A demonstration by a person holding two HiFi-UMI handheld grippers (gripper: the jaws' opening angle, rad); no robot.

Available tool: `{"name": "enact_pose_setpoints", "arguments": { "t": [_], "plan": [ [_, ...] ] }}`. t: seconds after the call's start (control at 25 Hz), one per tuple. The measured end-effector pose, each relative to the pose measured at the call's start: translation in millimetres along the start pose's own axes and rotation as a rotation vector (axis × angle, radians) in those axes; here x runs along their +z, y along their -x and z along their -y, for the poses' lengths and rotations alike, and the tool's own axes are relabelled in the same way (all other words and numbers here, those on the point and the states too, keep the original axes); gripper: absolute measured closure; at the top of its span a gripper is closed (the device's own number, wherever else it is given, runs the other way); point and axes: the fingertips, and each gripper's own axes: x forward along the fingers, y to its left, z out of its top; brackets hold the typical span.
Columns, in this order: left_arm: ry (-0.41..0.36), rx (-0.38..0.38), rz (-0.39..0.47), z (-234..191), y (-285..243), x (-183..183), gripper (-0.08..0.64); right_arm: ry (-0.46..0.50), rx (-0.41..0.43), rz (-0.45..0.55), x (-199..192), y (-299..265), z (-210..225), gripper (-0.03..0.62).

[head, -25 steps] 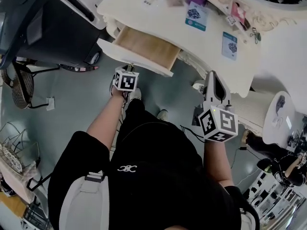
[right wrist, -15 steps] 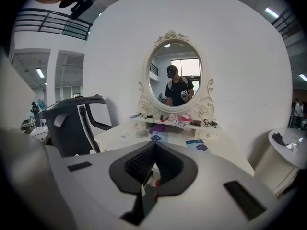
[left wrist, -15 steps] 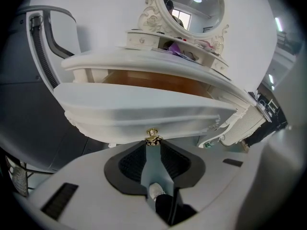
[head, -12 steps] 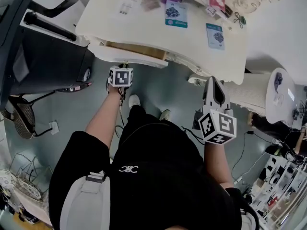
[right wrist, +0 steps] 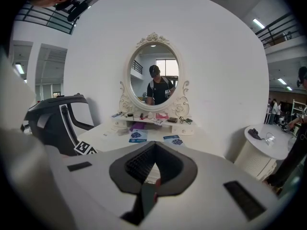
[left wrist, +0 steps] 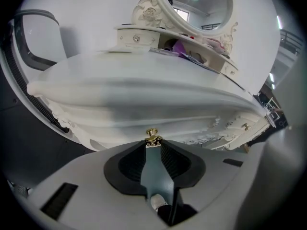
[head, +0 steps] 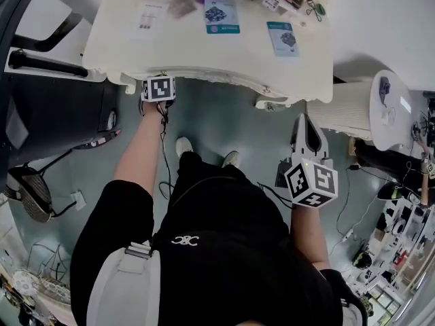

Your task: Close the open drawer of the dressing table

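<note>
Now the gold knob (left wrist: 152, 137) sits pinched between the left fingers' (left wrist: 133, 162) just-closing tips.

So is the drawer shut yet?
Nearly done. The drawer already looks pushed in under the dressing table top, with no wood showing. In hand: the left gripper has the gold knob between its fingers, which have just been closing on it. Left to do: let go of the knob and pull back. The right gripper is shut, empty and away from the table.

mirror (left wrist: 201, 6) cropped, drawer front (left wrist: 144, 121) blurred
</note>
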Motion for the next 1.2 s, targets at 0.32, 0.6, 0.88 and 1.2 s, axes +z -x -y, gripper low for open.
{"name": "enact_pose_setpoints", "arguments": {
  "t": [0.32, 0.6, 0.88, 1.2],
  "plan": [
    [0.064, 0.033, 0.025, 10.4, 27.6, -13.1, 0.552, -0.020, 0.012, 0.023, -2.1, 4.9, 10.3, 0.583],
    [0.020, 0.011, 0.163, 56.0, 103.8, 8.4, 0.552, -0.057, 0.091, 0.070, 3.3, -5.8, 9.0, 0.583],
    [-0.023, -0.146, 0.344, 140.0, 189.3, 76.3, 0.552, -0.083, 0.140, 0.162, 27.1, -13.7, 16.4, 0.583],
    [-0.134, -0.267, 0.502, 234.0, 267.8, 133.6, 0.552, -0.104, 0.137, 0.282, 56.4, -5.7, 33.5, 0.583]
  ]
}}
